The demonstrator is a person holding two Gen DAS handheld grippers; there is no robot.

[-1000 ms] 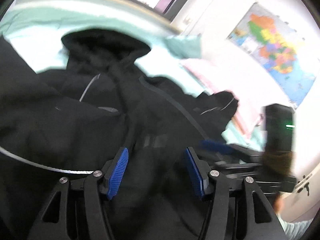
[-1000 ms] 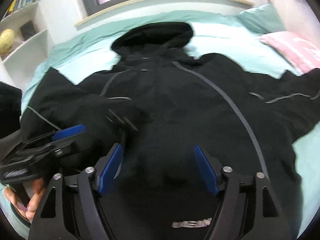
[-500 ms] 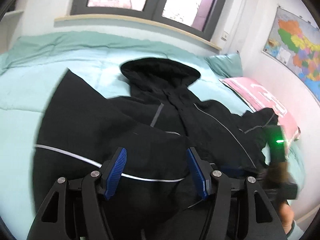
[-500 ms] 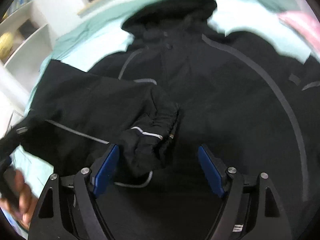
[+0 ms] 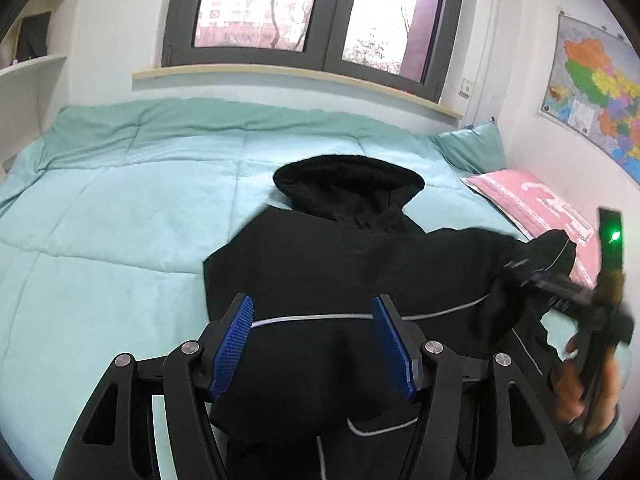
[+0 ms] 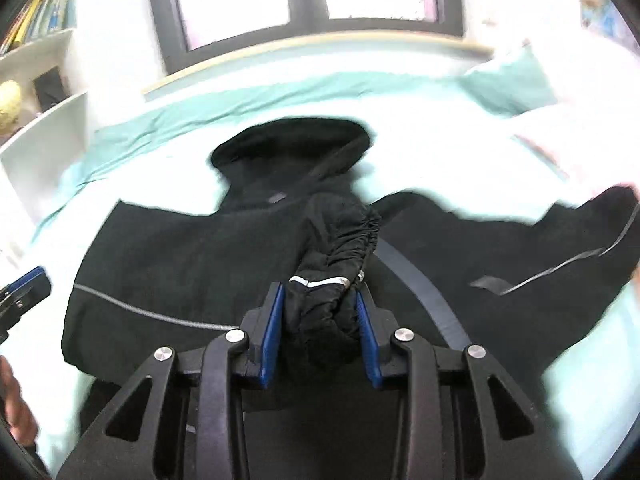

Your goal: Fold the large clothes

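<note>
A large black hooded jacket (image 5: 352,272) with thin reflective stripes lies on the teal bed, hood toward the window. It also shows in the right wrist view (image 6: 192,256). Its left sleeve is folded across the body. My left gripper (image 5: 312,340) is open and empty, above the jacket's lower part. My right gripper (image 6: 318,320) is shut on the elastic sleeve cuff (image 6: 340,252) and holds it over the jacket's middle. The right gripper also shows at the right edge of the left wrist view (image 5: 560,284).
The teal quilt (image 5: 120,208) covers the bed. A teal pillow (image 5: 472,148) and a pink pillow (image 5: 532,200) lie at the right. A window and sill run along the far wall. White shelves (image 6: 44,120) stand at the left. A map (image 5: 600,92) hangs at the right.
My right gripper has shut on the sleeve cuff and lifted it. My left gripper has drawn back and risen, and stays open. The left sleeve now lies folded across the body.
</note>
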